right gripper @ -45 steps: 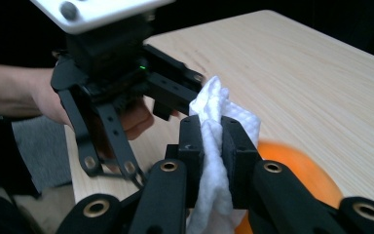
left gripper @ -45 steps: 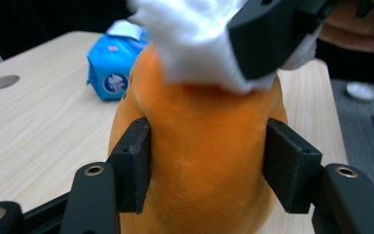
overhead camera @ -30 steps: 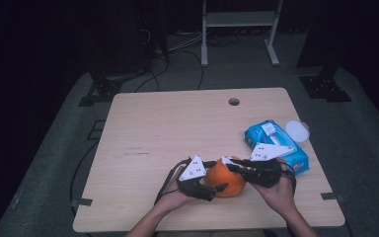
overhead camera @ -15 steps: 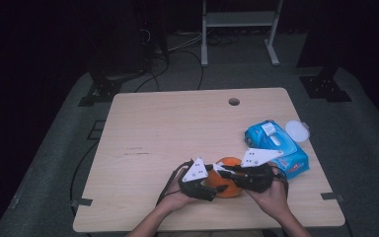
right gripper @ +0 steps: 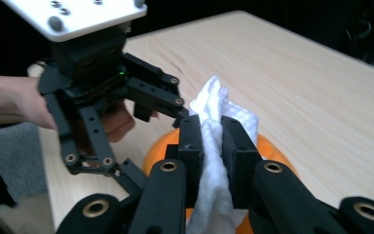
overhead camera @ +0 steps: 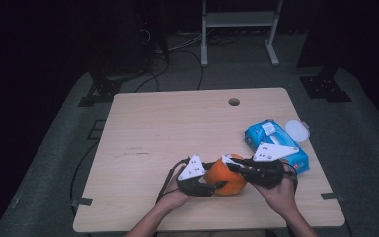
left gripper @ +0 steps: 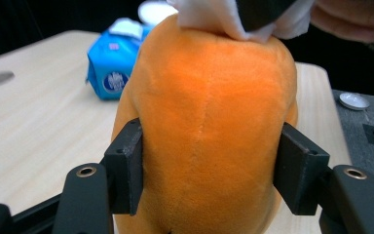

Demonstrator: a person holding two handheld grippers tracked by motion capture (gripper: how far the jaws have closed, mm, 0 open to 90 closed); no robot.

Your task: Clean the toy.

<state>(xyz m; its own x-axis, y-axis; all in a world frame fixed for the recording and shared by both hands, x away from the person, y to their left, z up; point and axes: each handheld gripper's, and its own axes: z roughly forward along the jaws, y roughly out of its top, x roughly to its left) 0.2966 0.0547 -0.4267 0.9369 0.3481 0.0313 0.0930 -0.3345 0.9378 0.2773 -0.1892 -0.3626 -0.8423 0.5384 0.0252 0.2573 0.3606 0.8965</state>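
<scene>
An orange plush toy (overhead camera: 229,180) sits near the table's front edge, between both hands. My left gripper (overhead camera: 217,180) comes in from the left. Its jaws have just been closing, and in the left gripper view its pads (left gripper: 126,165) press the sides of the plush (left gripper: 209,112). My right gripper (overhead camera: 234,165) reaches in from the right, shut on a crumpled white tissue (right gripper: 214,112). The right gripper (right gripper: 213,141) holds the tissue against the top of the plush (right gripper: 275,153). In that view the left gripper (right gripper: 153,146) is just beyond. The tissue (left gripper: 209,17) rests on the toy's top.
A blue pack of wipes (overhead camera: 271,140) lies on the wooden table (overhead camera: 177,128) just right of the hands, with a white round lid (overhead camera: 296,131) beside it. A cable hole (overhead camera: 234,101) is near the far edge. Dark floor and stands surround the table.
The left gripper's jaws have narrowed onto the orange plush. Both hands stay in about the same place, and the right gripper keeps the tissue on top.
</scene>
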